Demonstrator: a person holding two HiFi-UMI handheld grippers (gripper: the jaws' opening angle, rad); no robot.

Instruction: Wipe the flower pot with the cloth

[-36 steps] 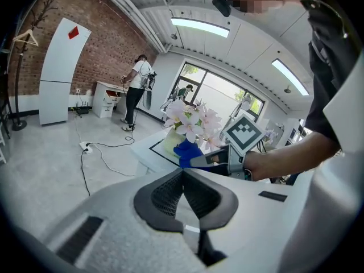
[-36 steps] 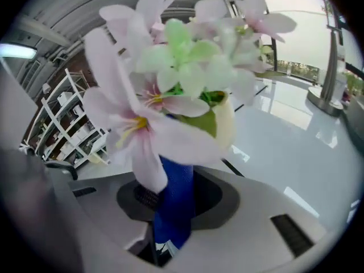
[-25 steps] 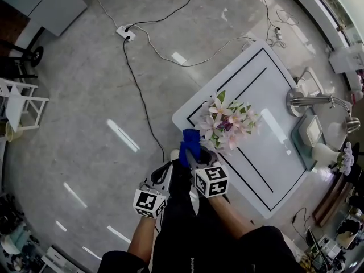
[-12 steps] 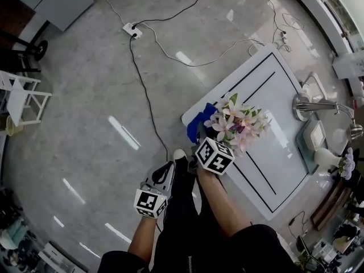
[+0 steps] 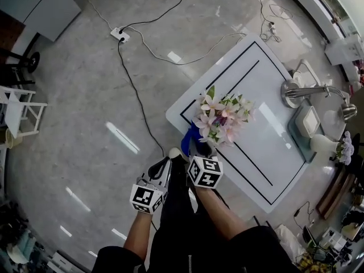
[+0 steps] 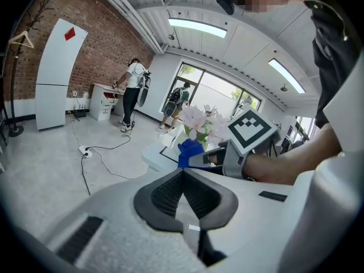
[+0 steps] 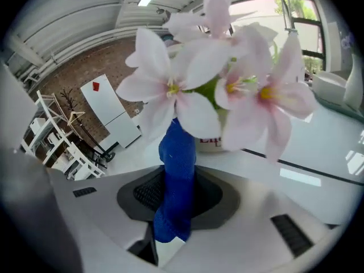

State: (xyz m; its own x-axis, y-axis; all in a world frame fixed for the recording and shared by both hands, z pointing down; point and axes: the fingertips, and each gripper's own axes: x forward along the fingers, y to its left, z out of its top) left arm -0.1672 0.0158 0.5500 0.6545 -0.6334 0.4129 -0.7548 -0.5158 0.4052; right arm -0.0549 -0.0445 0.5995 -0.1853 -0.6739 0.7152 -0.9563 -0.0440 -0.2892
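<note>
The flower pot (image 7: 211,143) is cream with print on it and stands near the corner of the white table (image 5: 267,84). In the head view its pink and white flowers (image 5: 220,118) hide it. My right gripper (image 5: 197,150) is shut on the blue cloth (image 5: 190,140), which is held up against the pot's near left side. In the right gripper view the cloth (image 7: 177,169) rises from the jaws to just under the blooms (image 7: 219,75). My left gripper (image 5: 165,165) hangs off the table over the floor, shut and holding nothing (image 6: 183,178).
A faucet (image 5: 310,100), a grey tray (image 5: 307,131) and a small white vase (image 5: 325,148) stand at the table's right end. A power strip (image 5: 119,34) and cables lie on the floor. White chairs (image 5: 17,107) are far left. Two people (image 6: 134,92) stand in the background.
My right gripper carried the cloth away from me along the pot's side, then back toward me. The left gripper stayed where it was.
</note>
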